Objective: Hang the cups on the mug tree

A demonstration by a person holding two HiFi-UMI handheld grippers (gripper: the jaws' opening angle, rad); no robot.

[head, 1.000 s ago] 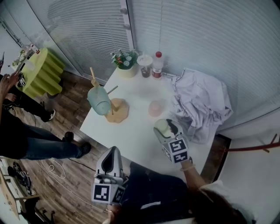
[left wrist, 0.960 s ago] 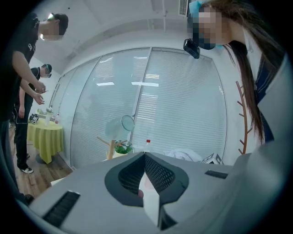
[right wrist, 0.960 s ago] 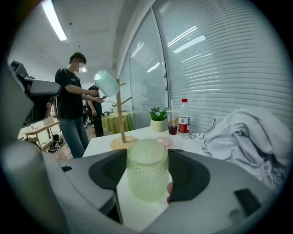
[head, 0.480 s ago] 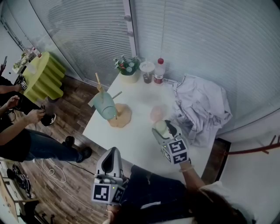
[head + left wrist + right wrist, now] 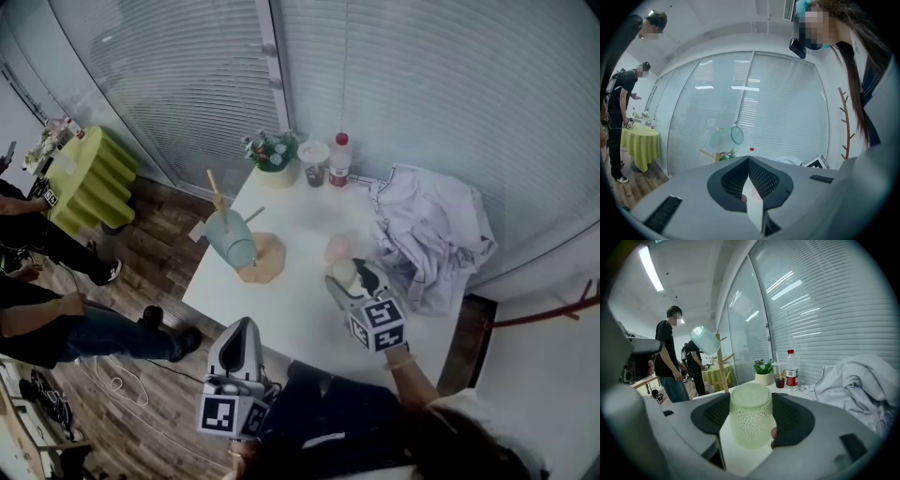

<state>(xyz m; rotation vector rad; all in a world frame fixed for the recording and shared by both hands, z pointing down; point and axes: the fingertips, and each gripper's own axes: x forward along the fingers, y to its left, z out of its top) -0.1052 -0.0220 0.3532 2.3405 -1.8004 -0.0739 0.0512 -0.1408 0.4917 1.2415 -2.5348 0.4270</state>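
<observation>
Closest to me, the left claw hangs off the counter's near edge, well short of the mug tree. Its jaws are pressed together with nothing between them. A little further in, the right claw is clamped on the sides of a pale green dotted cup and holds it upright, to the right of the tree and nearer the person than it. Beyond that a pink cup stands on the white counter, also right of the tree and about level with its wooden base. The tree stands near the counter's left edge. A blue-green cup already hangs tipped on one of its pegs, and other pegs stick out bare above it. Behind the tree, by the blinds, are a potted plant, a drink cup and a red-capped bottle.

I'd say the green cup's turn is in hand, gripped but not yet at the tree. Next it has to travel left to a free peg and be tilted to slip on, keeping clear of the cup already hanging. I can't see a handle on it from here.
</observation>
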